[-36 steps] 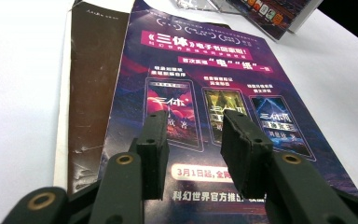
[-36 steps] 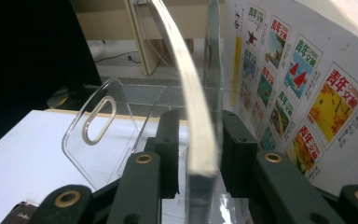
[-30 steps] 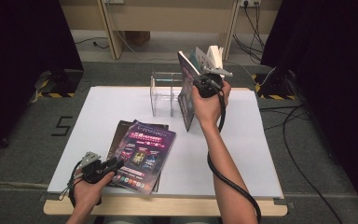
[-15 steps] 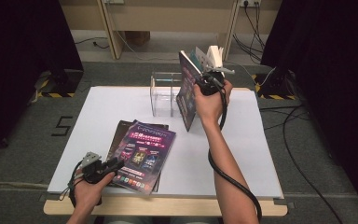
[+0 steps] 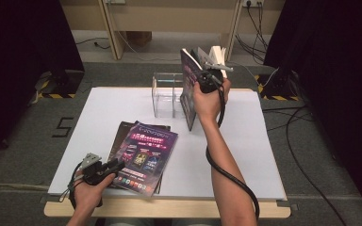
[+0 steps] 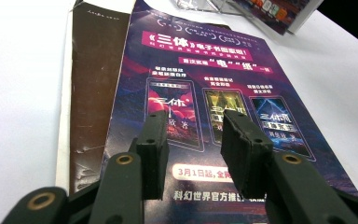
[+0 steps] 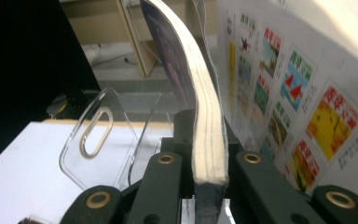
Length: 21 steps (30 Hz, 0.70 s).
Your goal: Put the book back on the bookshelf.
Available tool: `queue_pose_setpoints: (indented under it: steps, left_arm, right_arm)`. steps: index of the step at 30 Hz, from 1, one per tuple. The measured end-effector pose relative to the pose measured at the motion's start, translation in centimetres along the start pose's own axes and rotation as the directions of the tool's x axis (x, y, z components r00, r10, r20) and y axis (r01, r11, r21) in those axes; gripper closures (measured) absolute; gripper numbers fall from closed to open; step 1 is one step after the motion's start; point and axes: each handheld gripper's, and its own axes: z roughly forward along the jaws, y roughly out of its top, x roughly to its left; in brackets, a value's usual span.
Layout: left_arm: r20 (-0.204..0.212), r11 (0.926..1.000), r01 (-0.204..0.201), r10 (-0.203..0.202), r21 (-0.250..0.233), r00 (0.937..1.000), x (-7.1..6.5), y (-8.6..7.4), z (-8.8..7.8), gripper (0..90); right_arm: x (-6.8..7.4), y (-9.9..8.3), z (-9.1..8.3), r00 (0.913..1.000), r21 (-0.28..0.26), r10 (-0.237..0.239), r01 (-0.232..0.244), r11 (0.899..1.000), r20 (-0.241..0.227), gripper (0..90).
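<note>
Right gripper [image 5: 206, 71]: jaws just closed, clamped on magazine [image 7: 208, 140] at its page edge, held upright by the clear rack [image 5: 167, 94] near the tabletop's far edge. Left gripper [image 6: 193, 154]: half open, empty, over 2 flat magazines [image 5: 143, 153] near the front edge. Magazine judged light, floppy, glossy and slippery; grip near the spine for stiffness. Rack: rigid acrylic.

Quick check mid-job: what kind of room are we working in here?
Probably a lab or studio set up for recording, not a home: black curtains hang on both sides, cables trail over grey carpet, and hazard-striped tape marks the floor beside the white table.
</note>
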Motion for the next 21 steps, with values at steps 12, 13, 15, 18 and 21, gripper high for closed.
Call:
queue_pose_setpoints:
  steps: [12, 13, 15, 18, 21]
  left_arm:
    - [-0.003, 1.0, 0.002, -0.002, -0.001, 1.0, 0.1, 0.0, 0.0, 60.4]
    - [-0.003, 1.0, 0.002, -0.002, -0.002, 1.0, 0.1, 0.0, -0.1, 60.5]
    - [-0.003, 1.0, 0.001, -0.001, -0.004, 1.0, 0.1, 0.0, -0.1, 60.4]
    - [-0.003, 1.0, 0.0, 0.0, -0.001, 1.0, 0.1, 0.0, -0.1, 60.4]
    - [0.001, 1.0, -0.001, 0.001, -0.002, 1.0, 0.0, 0.0, 0.0, 60.4]
  right_arm:
    - [0.5, 0.3, 2.1, 0.9989, -0.064, -0.018, 0.02, 0.998, 0.044, 84.8]
    - [0.6, 0.1, 2.3, 0.9988, -0.064, -0.017, 0.02, 0.998, 0.047, 84.8]
    - [0.6, -0.2, 2.7, 0.9983, -0.06, -0.019, 0.023, 0.998, 0.055, 84.7]
    - [0.7, -0.1, 2.7, 0.998, -0.056, -0.009, 0.013, 0.998, 0.062, 84.5]
    - [0.6, 0.0, 2.7, 0.9979, -0.046, -0.007, 0.01, 0.999, 0.065, 83.8]
